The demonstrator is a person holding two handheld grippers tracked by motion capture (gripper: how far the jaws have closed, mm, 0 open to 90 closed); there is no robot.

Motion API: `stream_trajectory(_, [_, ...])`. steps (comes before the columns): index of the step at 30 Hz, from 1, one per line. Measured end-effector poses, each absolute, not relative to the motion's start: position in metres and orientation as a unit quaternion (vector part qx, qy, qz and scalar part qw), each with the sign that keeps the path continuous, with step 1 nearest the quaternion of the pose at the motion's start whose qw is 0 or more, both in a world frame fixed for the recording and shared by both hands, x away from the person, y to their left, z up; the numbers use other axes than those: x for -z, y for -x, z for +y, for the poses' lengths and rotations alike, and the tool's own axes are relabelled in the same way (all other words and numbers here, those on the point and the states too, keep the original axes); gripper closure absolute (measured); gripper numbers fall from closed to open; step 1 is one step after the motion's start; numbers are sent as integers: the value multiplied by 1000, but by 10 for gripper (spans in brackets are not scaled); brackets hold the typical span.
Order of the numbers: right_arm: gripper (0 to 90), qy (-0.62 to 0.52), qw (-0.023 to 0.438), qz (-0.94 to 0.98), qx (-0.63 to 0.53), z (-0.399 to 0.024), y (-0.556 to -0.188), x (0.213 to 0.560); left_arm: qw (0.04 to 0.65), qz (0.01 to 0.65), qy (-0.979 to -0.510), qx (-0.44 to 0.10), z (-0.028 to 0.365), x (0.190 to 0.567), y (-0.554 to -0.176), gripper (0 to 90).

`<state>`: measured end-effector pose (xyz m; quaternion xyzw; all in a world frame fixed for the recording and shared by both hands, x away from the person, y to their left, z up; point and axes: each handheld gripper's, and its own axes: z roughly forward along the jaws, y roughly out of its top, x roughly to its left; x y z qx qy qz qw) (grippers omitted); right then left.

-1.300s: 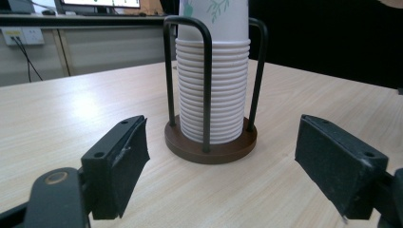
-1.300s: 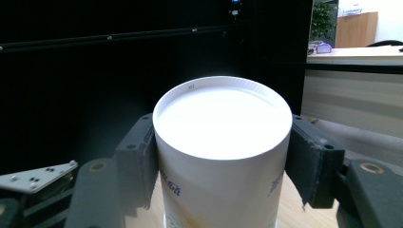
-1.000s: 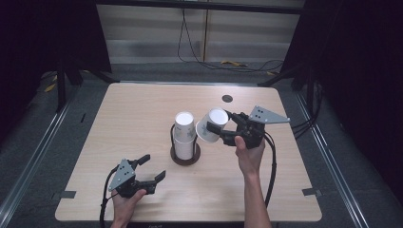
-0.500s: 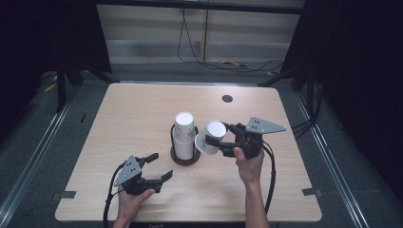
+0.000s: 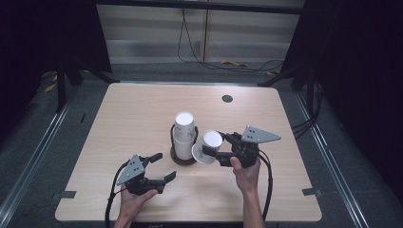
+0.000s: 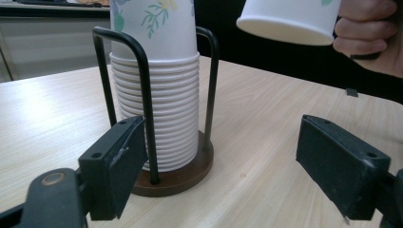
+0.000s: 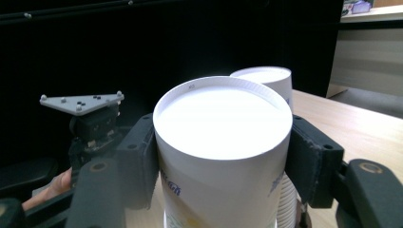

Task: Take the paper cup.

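Observation:
A stack of white paper cups [image 5: 184, 130] stands upside down in a black wire holder on a round wooden base [image 5: 183, 160] at mid-table. My right gripper [image 5: 216, 146] is shut on a single white paper cup [image 5: 209, 146], held tilted just right of the stack and above the table. In the right gripper view both pads press the sides of this cup [image 7: 223, 142], with the stack [image 7: 263, 78] behind it. My left gripper [image 5: 164, 166] is open and empty near the front, left of the holder. In the left gripper view the stack [image 6: 159, 109] stands close ahead, with the held cup [image 6: 290, 21] at upper right.
The light wooden table [image 5: 133, 118] has a small round black grommet [image 5: 227, 99] at the back right. Dark floor and metal rails surround the table. A hand [image 6: 370, 38] holds the right gripper just beyond the holder's wire [image 6: 142, 95].
The right gripper has brought the cup down and toward the table's front, staying just right of the stack. The left gripper has hardly moved and stays open.

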<state>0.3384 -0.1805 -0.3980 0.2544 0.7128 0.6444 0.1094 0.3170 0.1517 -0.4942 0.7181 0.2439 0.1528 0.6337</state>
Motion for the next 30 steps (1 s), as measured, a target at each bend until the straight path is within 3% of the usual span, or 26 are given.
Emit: stream_trajectory(30, [354, -244, 57, 730, -635, -150, -329, 442, 646, 168, -735, -120, 122, 489, -313, 209])
